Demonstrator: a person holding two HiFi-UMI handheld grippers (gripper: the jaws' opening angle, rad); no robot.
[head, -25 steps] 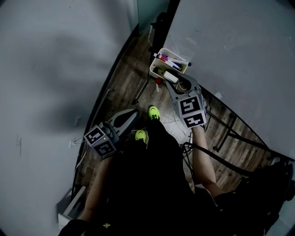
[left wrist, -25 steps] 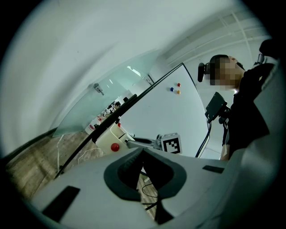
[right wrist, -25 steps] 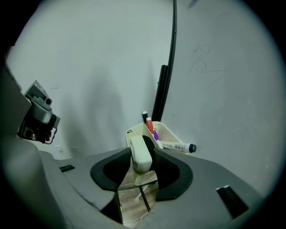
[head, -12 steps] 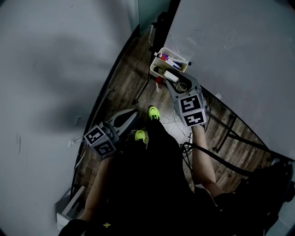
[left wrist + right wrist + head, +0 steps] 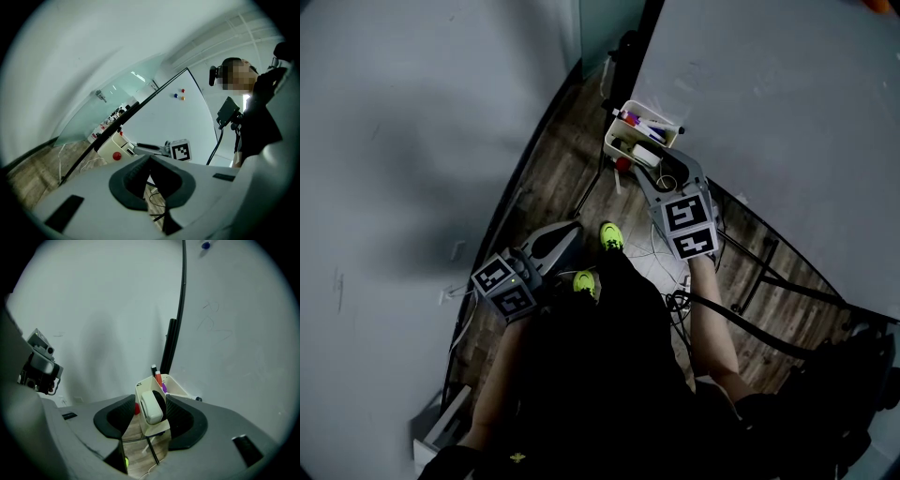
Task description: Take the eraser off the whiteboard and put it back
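Right hand-held gripper [image 5: 151, 404]: jaws apart, just been widening, eraser [image 5: 149, 409] loose between, in tray [image 5: 153, 427]. Risk: pad snagging eraser on retreat, tipping it out.

The person wears black clothing [image 5: 600, 375] and neon yellow-green shoes [image 5: 611, 234], while the left gripper [image 5: 566, 233] and the right gripper [image 5: 656, 169] are each a pale grey shell with dark ribbed fingers [image 5: 117, 416] and a cube [image 5: 689, 225] of black-and-white square markers.
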